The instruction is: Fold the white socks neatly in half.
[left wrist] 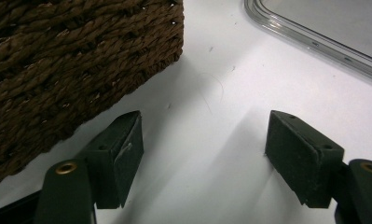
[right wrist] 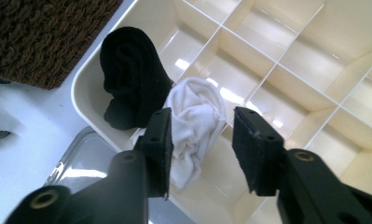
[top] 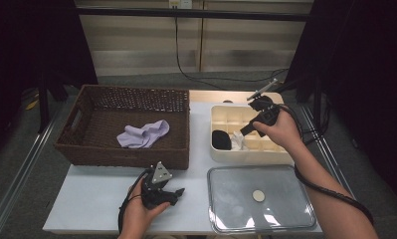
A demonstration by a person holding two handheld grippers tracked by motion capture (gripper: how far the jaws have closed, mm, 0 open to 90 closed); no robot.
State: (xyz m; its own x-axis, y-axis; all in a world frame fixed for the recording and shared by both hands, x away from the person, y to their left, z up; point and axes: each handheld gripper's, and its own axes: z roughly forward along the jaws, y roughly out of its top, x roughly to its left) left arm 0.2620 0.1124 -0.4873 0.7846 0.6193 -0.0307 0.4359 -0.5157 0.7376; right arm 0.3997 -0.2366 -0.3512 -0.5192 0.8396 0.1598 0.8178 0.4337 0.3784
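A cream divided box (top: pixel 221 155) stands at the right of the white table. A rolled black sock (top: pixel 221 139) sits in its near-left compartment, and a bunched white sock (top: pixel 237 141) lies in the compartment beside it. My right gripper (top: pixel 246 130) hovers over that corner, pointing down and left. In the right gripper view its jaws stand apart above the white sock (right wrist: pixel 195 112), with the black sock (right wrist: pixel 130 74) to the left; the right gripper (right wrist: pixel 200 140) is open and presses on nothing. My left gripper (top: pixel 178 193) rests open on the table in front of the basket, empty (left wrist: pixel 204 135).
A brown wicker basket (top: pixel 131 90) at the left holds a lilac cloth (top: pixel 144 134). Its corner (left wrist: pixel 58 60) is close to my left jaws. A clear lid (top: pixel 260 196) lies on the table in front of the box, with its edge (left wrist: pixel 314 37) nearby. A black cable runs across the floor behind the table.
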